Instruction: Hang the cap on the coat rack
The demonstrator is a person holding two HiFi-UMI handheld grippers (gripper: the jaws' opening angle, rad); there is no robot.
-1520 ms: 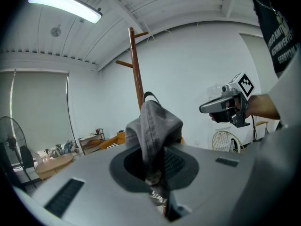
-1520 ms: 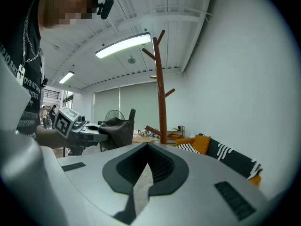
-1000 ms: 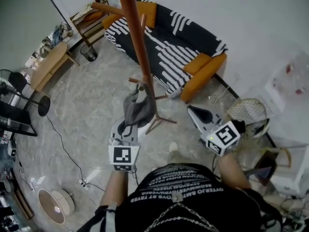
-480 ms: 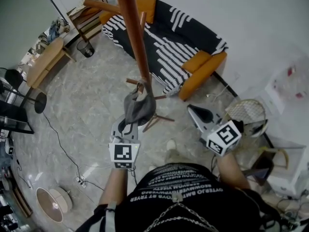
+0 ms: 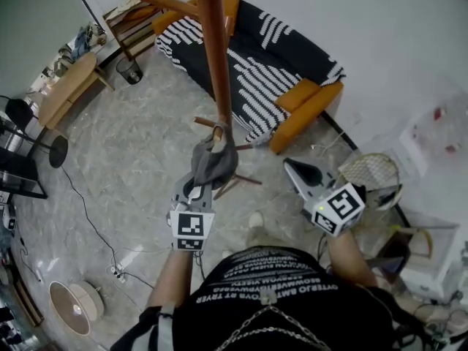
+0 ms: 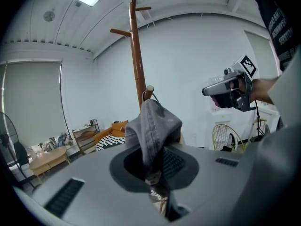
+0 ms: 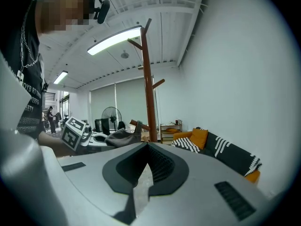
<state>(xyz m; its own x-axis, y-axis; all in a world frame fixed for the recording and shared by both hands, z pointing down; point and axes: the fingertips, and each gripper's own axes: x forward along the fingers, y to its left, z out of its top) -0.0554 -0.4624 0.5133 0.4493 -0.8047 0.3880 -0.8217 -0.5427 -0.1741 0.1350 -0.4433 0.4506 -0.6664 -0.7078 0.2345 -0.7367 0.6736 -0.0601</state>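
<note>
Lower now than a second ago, the left gripper (image 5: 199, 191) has brought the grey cap (image 5: 213, 164) down against the short lower peg (image 6: 149, 90) of the coat rack (image 5: 213, 57). Its jaws are pinched tight on a fold of the cap's fabric. The peg's tip pokes up just behind the cap's crown, though I can't tell whether the cap is hooked over it. The right gripper (image 5: 295, 170) has hardly stirred; it hangs off to the right, well apart from the rack, jaws pressed together with nothing in them. Just past the cap rises the rack's tall brown pole, with its spread feet (image 5: 245, 180) on the floor below. Behind it a black-and-white striped sofa (image 5: 270, 57) with orange cushions runs along the wall, closing off that side. A round wire basket (image 5: 369, 170) sits near the right gripper. Leftward the marble floor (image 5: 124, 167) lies open as far as a wooden table (image 5: 66, 90), crossed only by a thin cable (image 5: 88, 210)
</note>
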